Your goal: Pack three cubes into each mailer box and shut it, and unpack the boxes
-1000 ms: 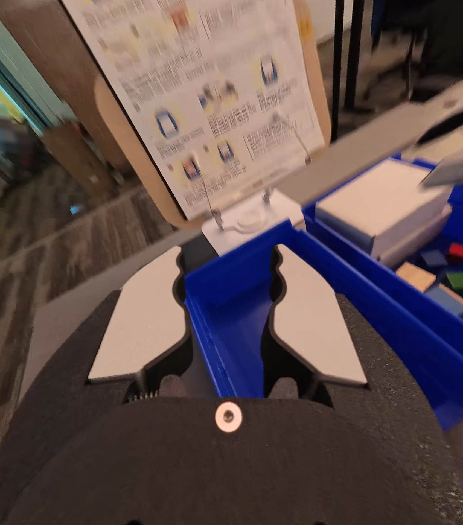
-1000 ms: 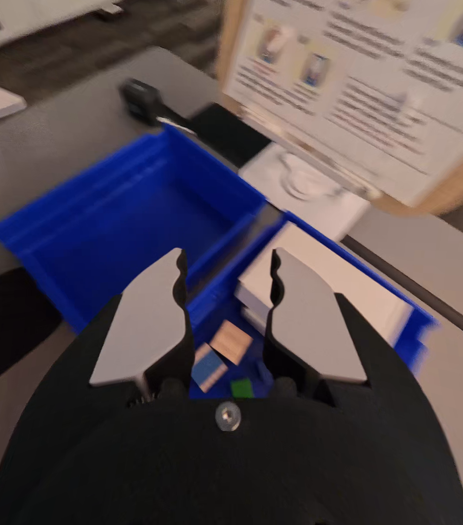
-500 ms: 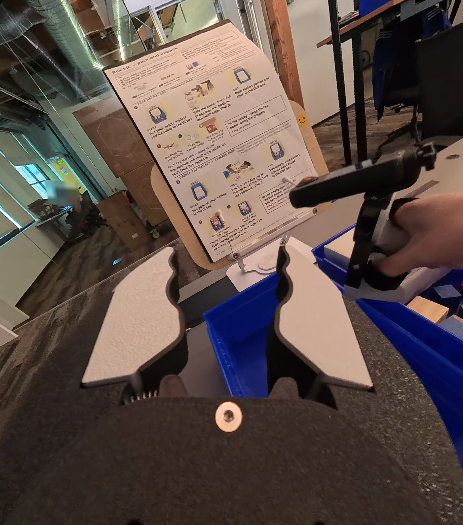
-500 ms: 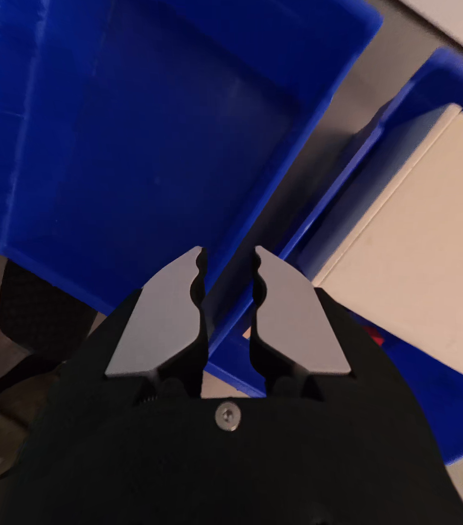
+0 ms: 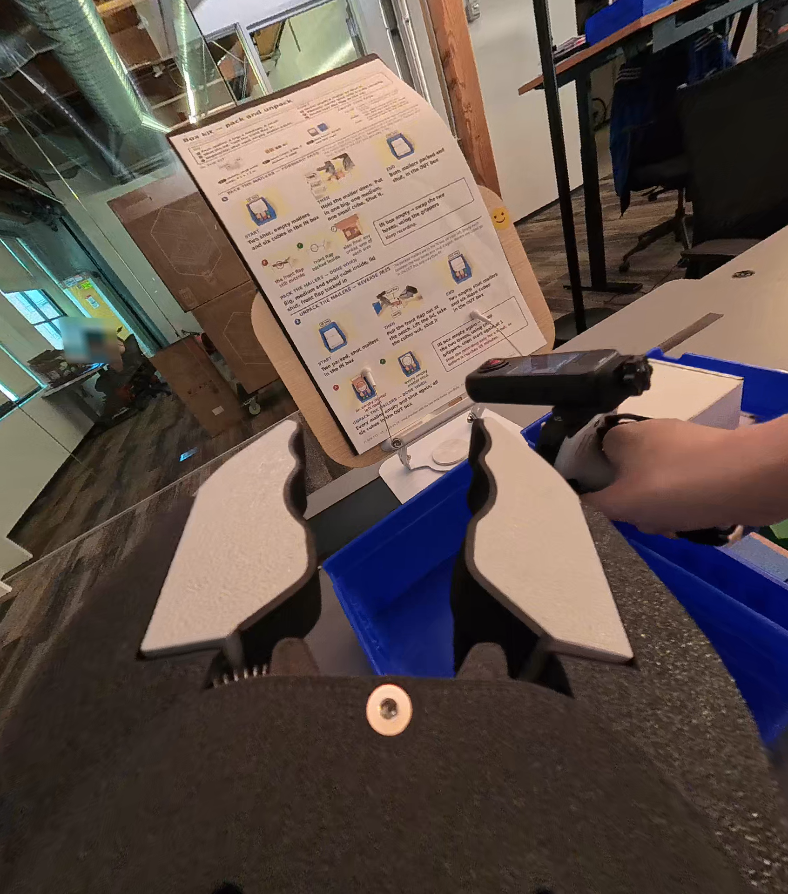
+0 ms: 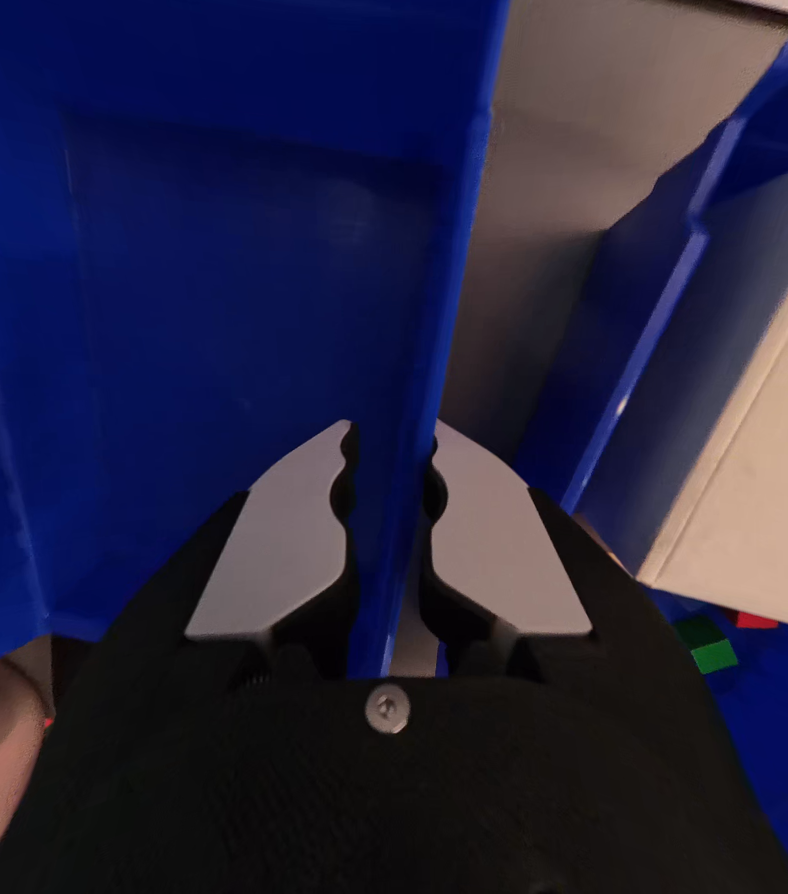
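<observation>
Mailer box (image 6: 749, 387), white and shut, lies in the blue bin to the right of your right gripper, with a green cube (image 6: 713, 653) and a red cube (image 6: 754, 620) loose on that bin's floor just below it; none of the cubes is packed yet, so the task appears to be at or near its start. Left of that gripper, the empty blue bin (image 6: 188, 338) stands with nothing visible in it, presumably reserved for finished boxes.

Your left gripper (image 5: 387, 488) is spread wide and holds nothing; it hangs over the near corner of the empty bin, probably waiting. Ahead of it, an instruction sheet (image 5: 358, 251) stands propped on the worktop (image 5: 769, 309) so that you can read it while working.

Your right gripper (image 6: 389, 438) is nearly closed and straddles the empty bin's right wall (image 6: 435, 338), one finger inside and one outside. It seems to be pinching the wall, most likely to shift the bin; with the motion blur, firm contact cannot be confirmed.
</observation>
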Demonstrator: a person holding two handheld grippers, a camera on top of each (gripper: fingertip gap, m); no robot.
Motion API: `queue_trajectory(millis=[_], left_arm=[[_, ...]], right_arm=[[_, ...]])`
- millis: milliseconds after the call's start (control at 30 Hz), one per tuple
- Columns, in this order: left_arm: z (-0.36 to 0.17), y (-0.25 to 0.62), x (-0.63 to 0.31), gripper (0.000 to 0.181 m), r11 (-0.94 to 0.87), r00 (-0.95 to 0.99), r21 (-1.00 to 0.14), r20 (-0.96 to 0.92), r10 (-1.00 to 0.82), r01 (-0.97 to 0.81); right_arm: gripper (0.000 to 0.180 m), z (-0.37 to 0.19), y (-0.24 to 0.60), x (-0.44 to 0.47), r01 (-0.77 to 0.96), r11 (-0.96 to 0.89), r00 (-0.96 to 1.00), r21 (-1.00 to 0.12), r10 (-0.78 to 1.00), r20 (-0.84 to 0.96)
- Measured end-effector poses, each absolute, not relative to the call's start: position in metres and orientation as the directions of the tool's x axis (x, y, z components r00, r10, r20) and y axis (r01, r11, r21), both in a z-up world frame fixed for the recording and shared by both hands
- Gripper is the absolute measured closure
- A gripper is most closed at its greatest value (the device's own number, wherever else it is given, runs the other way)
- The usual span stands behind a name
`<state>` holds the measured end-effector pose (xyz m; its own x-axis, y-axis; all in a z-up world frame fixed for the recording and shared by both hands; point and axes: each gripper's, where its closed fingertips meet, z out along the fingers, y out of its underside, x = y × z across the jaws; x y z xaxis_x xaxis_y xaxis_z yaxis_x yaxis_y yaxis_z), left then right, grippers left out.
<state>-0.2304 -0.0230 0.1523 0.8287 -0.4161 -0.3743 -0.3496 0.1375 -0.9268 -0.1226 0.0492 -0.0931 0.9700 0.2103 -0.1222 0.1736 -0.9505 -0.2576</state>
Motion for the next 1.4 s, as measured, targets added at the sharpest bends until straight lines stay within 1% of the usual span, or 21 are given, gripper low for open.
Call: queue_trajectory(millis=[100,133,233,367,400,467,600,667,767,933,1067,1167,1200,1267,1333,1367,1400], left_arm=[[0.151,-0.025,-0.232,0.114,0.116,0.83,-0.935,-0.35,-0.434,-0.334],[0.152,-0.025,-0.233,0.114,0.116,0.832,-0.937,-0.346,-0.434,-0.329],[0.155,-0.027,-0.236,0.115,0.122,0.833,-0.937,-0.348,-0.43,-0.329],[0.152,-0.027,-0.236,0.115,0.106,0.828,-0.936,-0.348,-0.44,-0.337],[0.15,-0.027,-0.236,0.115,0.096,0.825,-0.932,-0.354,-0.442,-0.349],[0.147,-0.026,-0.236,0.114,0.085,0.82,-0.927,-0.365,-0.441,-0.366],[0.151,-0.029,-0.238,0.116,0.089,0.826,-0.932,-0.352,-0.44,-0.35],[0.153,-0.033,-0.239,0.116,0.076,0.832,-0.95,-0.303,-0.465,-0.303],[0.167,-0.049,-0.242,0.113,0.088,0.837,-0.973,-0.227,-0.498,-0.211],[0.203,-0.09,-0.254,0.123,0.227,0.848,-0.968,-0.205,-0.488,-0.103],[0.204,-0.106,-0.254,0.117,0.149,0.773,-0.989,-0.095,-0.627,-0.001],[0.207,-0.11,-0.257,0.117,0.127,0.738,-0.991,-0.05,-0.673,0.049],[0.205,-0.11,-0.256,0.122,0.115,0.726,-0.992,-0.046,-0.686,0.046],[0.188,-0.106,-0.245,0.141,0.04,0.662,-0.999,-0.033,-0.749,-0.005],[0.159,-0.097,-0.225,0.14,-0.122,0.566,-0.99,0.064,-0.822,-0.065],[0.142,-0.09,-0.214,0.133,-0.202,0.527,-0.974,0.119,-0.841,-0.102],[0.125,-0.081,-0.204,0.122,-0.274,0.51,-0.953,0.172,-0.843,-0.132]], right_arm=[[0.157,-0.1,0.054,-0.119,0.189,-0.95,0.973,-0.247,0.215,-0.083],[0.162,-0.104,0.055,-0.114,0.185,-0.953,0.978,-0.239,0.203,-0.055],[0.161,-0.113,0.052,-0.117,0.18,-0.966,0.978,-0.188,0.197,-0.075],[0.165,-0.118,0.055,-0.118,0.233,-0.962,0.97,-0.141,0.241,-0.041],[0.17,-0.117,0.056,-0.12,0.237,-0.962,0.968,-0.138,0.245,-0.049],[0.171,-0.116,0.058,-0.124,0.229,-0.964,0.969,-0.137,0.239,-0.064],[0.172,-0.103,0.061,-0.142,0.176,-0.978,0.962,-0.113,0.195,-0.19],[0.172,-0.092,0.064,-0.146,0.231,-0.967,0.958,-0.105,0.245,-0.151],[0.171,-0.066,0.075,-0.158,0.3,-0.946,0.943,-0.121,0.313,-0.113],[0.172,0.003,0.085,-0.159,0.413,-0.902,0.901,-0.129,0.425,-0.087],[0.174,0.081,0.093,-0.117,0.404,-0.893,0.899,-0.201,0.428,-0.094],[0.173,0.136,0.094,-0.05,0.311,-0.92,0.934,-0.237,0.342,-0.103],[0.173,0.15,0.093,-0.023,0.272,-0.93,0.948,-0.246,0.303,-0.1],[0.173,0.174,0.084,0.037,0.181,-0.949,0.974,-0.26,0.21,-0.09],[0.173,0.193,0.072,0.097,0.082,-0.953,0.992,-0.293,0.106,-0.068],[0.173,0.198,0.065,0.126,0.031,-0.95,0.997,-0.31,0.049,-0.052],[0.173,0.202,0.057,0.153,-0.005,-0.945,0.999,-0.327,0.01,-0.046]])
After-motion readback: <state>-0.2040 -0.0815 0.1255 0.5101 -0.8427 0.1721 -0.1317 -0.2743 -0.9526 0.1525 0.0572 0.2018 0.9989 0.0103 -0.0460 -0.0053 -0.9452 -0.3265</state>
